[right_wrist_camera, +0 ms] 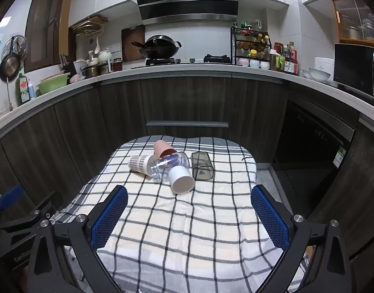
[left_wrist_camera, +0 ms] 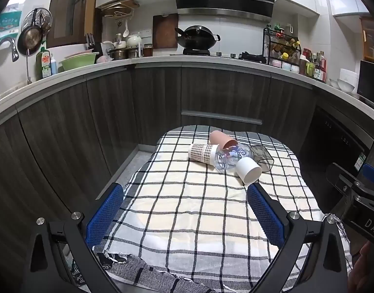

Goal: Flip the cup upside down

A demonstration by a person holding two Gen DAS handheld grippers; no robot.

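A: Status check. Where are your tools?

B: You've got both back at the near edge of the surface. Left tool [left_wrist_camera: 184, 210] has its jaws spread wide, nothing between them. Right tool [right_wrist_camera: 189, 212] the same, wide apart and empty. Neither touches anything.

A: And the cups?

B: Five in a cluster on the checked cloth [right_wrist_camera: 187, 232] at the far end, all lying on their sides. White cup [right_wrist_camera: 181, 179] is nearest you, mouth facing you. The clear plastic cup [right_wrist_camera: 168, 165] touches it, leaning across the checked paper cup [right_wrist_camera: 140, 163]. Pink cup [right_wrist_camera: 162, 148] sits behind those. Smoky grey container [right_wrist_camera: 202, 165] is just beside the white one, on your right.

A: Progress?

B: As I read it, none. No cup stands mouth-down, nothing is gripped. Approach, grasp, rotate and set-down are all left.

A: Which first?

B: Can't tell which cup is meant. The white one looks easiest: nearest, rim exposed. Watch the clear cup resting against it; it may roll when you lift.
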